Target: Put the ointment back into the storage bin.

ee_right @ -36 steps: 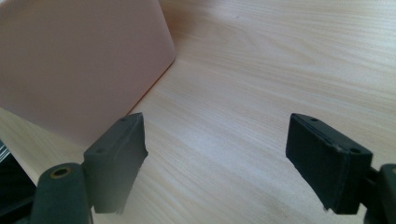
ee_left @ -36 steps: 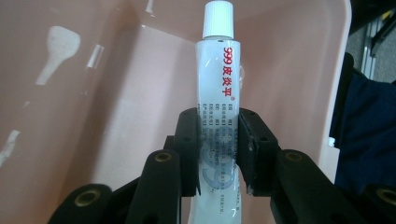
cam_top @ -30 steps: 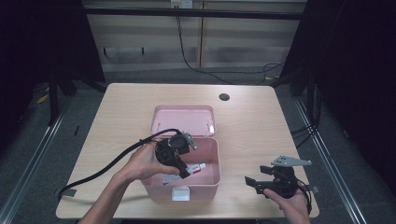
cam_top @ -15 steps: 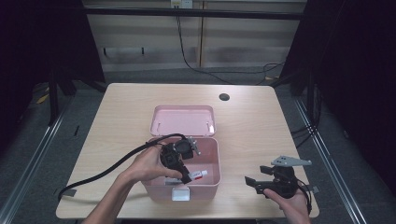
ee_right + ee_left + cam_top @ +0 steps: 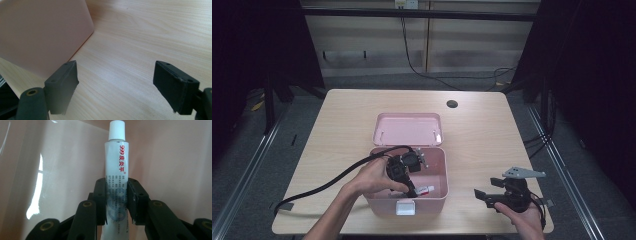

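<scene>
Descent is what has changed: over the last second the left gripper (image 5: 411,189) has been carried down from above the open pink box (image 5: 439,192) into its cavity, and the tube (image 5: 424,190) held in it now sits low inside, near the front wall. In the left gripper view the fingers (image 5: 100,195) are seen closed on the tube's (image 5: 117,170) lower body, its white cap pointing away toward the pink wall. The grip has not been loosened, so the tube is judged not yet delivered; a release onto the box floor is likely what is called for next, with the lid (image 5: 408,128) left standing open behind. The right gripper (image 5: 484,196) has been kept where it was, over the surface (image 5: 337,125) beside the box, its fingers (image 5: 62,82) spread wide with nothing between them
</scene>
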`<act>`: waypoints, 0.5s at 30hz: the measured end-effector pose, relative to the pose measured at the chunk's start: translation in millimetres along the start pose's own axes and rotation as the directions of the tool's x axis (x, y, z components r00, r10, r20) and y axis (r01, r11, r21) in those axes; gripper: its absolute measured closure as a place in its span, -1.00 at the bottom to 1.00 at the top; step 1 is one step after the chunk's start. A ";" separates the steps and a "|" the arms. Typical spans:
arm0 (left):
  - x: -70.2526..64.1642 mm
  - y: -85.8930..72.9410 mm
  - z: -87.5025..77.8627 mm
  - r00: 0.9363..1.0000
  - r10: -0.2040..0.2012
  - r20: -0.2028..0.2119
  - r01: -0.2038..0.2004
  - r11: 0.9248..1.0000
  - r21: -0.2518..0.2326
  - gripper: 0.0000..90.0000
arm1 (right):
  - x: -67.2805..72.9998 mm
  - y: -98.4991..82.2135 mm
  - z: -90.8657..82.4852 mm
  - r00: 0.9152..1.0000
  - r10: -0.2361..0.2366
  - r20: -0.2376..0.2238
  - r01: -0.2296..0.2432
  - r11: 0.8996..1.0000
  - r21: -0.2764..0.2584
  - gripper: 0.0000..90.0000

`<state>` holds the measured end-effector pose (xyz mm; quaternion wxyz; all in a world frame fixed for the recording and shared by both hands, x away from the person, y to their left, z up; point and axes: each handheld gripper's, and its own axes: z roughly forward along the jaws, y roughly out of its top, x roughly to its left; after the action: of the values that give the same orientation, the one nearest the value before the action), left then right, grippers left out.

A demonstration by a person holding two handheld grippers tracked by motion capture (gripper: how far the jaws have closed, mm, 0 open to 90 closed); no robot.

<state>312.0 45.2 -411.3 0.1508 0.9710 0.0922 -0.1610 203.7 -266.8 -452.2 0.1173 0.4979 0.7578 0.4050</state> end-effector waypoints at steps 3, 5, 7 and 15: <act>1.5 0.5 3.5 1.000 -0.006 -0.006 0.006 1.000 0.007 0.58 | 0.1 0.1 0.1 1.000 0.000 -0.003 0.000 1.000 0.001 -0.57; 1.1 0.8 6.3 1.000 0.004 -0.005 -0.004 1.000 0.018 0.58 | 0.1 0.1 0.2 1.000 -0.002 -0.005 0.002 1.000 0.001 -0.57; 0.8 1.1 7.7 1.000 -0.001 -0.002 0.001 1.000 0.017 0.58 | 0.0 0.1 0.2 1.000 -0.002 -0.004 0.002 1.000 0.001 -0.57; 3.0 2.6 17.1 1.000 0.011 0.027 -0.012 0.998 0.054 0.57 | 0.0 0.1 0.3 1.000 -0.005 -0.004 0.005 1.000 0.001 -0.57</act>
<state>310.5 37.7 -427.0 0.1265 0.9730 0.0802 -0.1754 204.0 -266.6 -452.4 0.1165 0.4953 0.7594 0.4054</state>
